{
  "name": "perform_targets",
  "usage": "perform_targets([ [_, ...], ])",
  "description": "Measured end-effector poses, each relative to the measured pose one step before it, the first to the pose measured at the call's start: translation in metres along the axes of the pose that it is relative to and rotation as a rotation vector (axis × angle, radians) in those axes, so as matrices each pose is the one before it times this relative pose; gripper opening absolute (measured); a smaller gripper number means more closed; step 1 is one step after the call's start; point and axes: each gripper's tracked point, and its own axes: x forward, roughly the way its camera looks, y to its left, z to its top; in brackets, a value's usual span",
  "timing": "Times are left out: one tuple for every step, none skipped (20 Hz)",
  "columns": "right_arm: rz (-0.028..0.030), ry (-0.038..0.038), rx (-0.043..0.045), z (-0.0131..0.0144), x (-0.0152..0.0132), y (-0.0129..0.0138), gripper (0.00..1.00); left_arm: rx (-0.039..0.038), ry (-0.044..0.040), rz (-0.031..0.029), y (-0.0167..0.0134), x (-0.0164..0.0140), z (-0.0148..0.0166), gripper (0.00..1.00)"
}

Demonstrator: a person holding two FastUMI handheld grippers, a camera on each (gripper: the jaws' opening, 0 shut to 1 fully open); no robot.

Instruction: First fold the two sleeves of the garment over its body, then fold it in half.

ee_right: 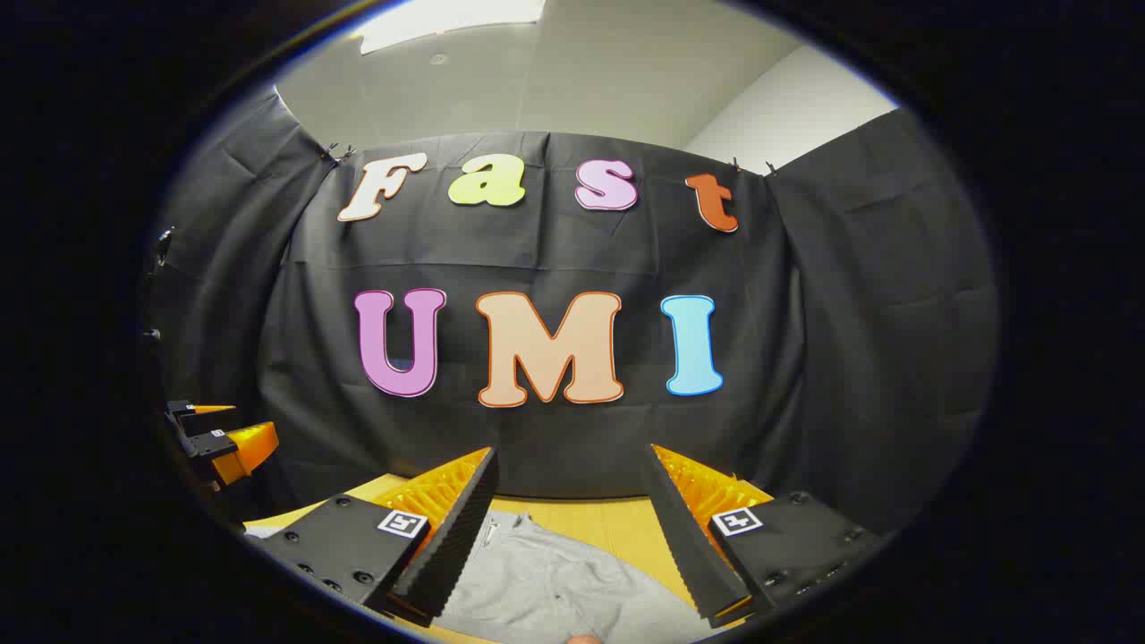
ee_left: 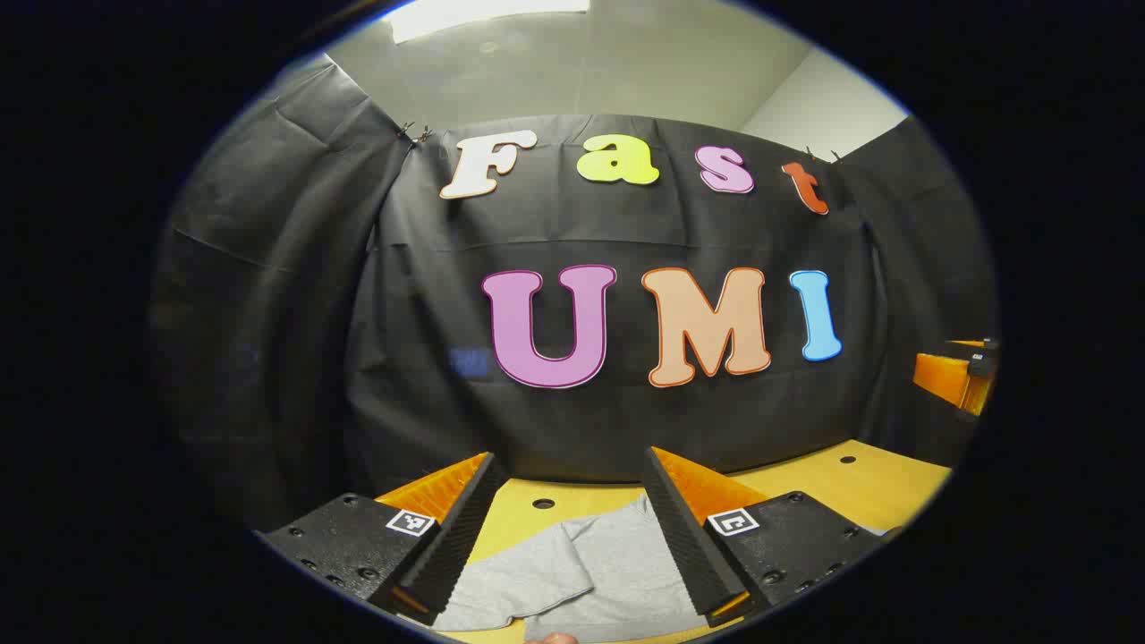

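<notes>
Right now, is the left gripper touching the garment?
Apart. In the left gripper view the left gripper has its jaws spread wide above the grey garment, aimed level at the wall, with no fabric between them.

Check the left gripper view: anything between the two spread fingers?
In the left gripper view, the left gripper is open; between its fingers show the grey garment and, beyond it, bare table with a hole.

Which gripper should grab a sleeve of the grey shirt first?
Probably left. Between the open left gripper fingers the garment shows a flap edge, possibly a sleeve. The right gripper, also open, faces rumpled cloth with no clear edge.
</notes>
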Motion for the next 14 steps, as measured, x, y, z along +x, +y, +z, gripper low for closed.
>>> perform_targets([
  [0.00182,-0.00334,-0.00307,0.0014,0.00172,-0.00015,1.0,0.0029,-0.00217,-0.00269,-0.00079,0.00134,0.00128,0.94],
  [0.00252,-0.00347,-0.00192,0.00075,0.00127,0.00093,1.0,0.00401,-0.00218,-0.00116,-0.00041,0.00037,0.00218,0.94],
  [0.00368,-0.00143,-0.00084,0.00089,0.001,0.00142,1.0,0.00189,-0.0032,-0.00064,0.00097,0.00052,0.00092,0.94],
  [0.00329,-0.00004,-0.00062,-0.00074,-0.00077,0.00138,0.99,-0.00077,-0.00302,-0.00079,0.00023,0.00049,0.00119,0.94],
  [0.00257,0.00091,-0.00016,-0.00042,0.00014,0.00106,0.99,-0.00038,-0.00263,-0.00144,-0.00041,0.00146,0.00023,0.94],
  [0.00097,0.00124,-0.00061,-0.00066,0.00011,0.00053,0.99,0.00155,0.00012,0.00042,0.00068,0.00016,0.00062,0.94],
  [0.00204,-0.00005,-0.0011,0.00011,-0.00078,0.00079,0.99,0.00277,-0.00067,-0.00014,-0.00017,0.00041,-0.00107,0.93],
  [0.0008,-0.00024,-0.00313,-0.00071,-0.00077,0.00079,1.0,0.00137,-0.00317,-0.00107,-0.00035,0.00039,0.0022,0.94],
  [0.00141,-0.00065,-0.00445,0.00001,-0.00079,0.00059,1.0,0.0006,-0.00251,-0.00171,0.00011,-0.0001,0.00035,0.94],
  [0.00195,0.00215,-0.00302,-0.00105,-0.0004,0.00017,1.0,0.00033,-0.00326,0.00007,0.0006,-0.00024,0.00086,0.94],
  [0.00197,0.00301,-0.00036,-0.00121,-0.00055,0.00052,1.0,-0.0005,-0.00165,-0.00029,0.00048,0.00026,-0.00068,0.94],
  [-0.00188,0.00209,0.00113,-0.00075,-0.00051,-0.00038,1.0,-0.00059,0.00073,0.00135,0.00058,0.00036,-0.0003,0.94],
  [-0.00418,0.00187,0.00188,-0.00016,0.00004,-0.00151,0.99,-0.0021,0.00162,0.00003,-0.00015,-0.00059,-0.00083,0.94],
  [-0.00353,0.00182,0.00295,-0.0015,-0.00072,-0.00091,1.0,-0.00362,0.00343,0.00044,0.0002,0.00002,-0.00109,0.94],
])
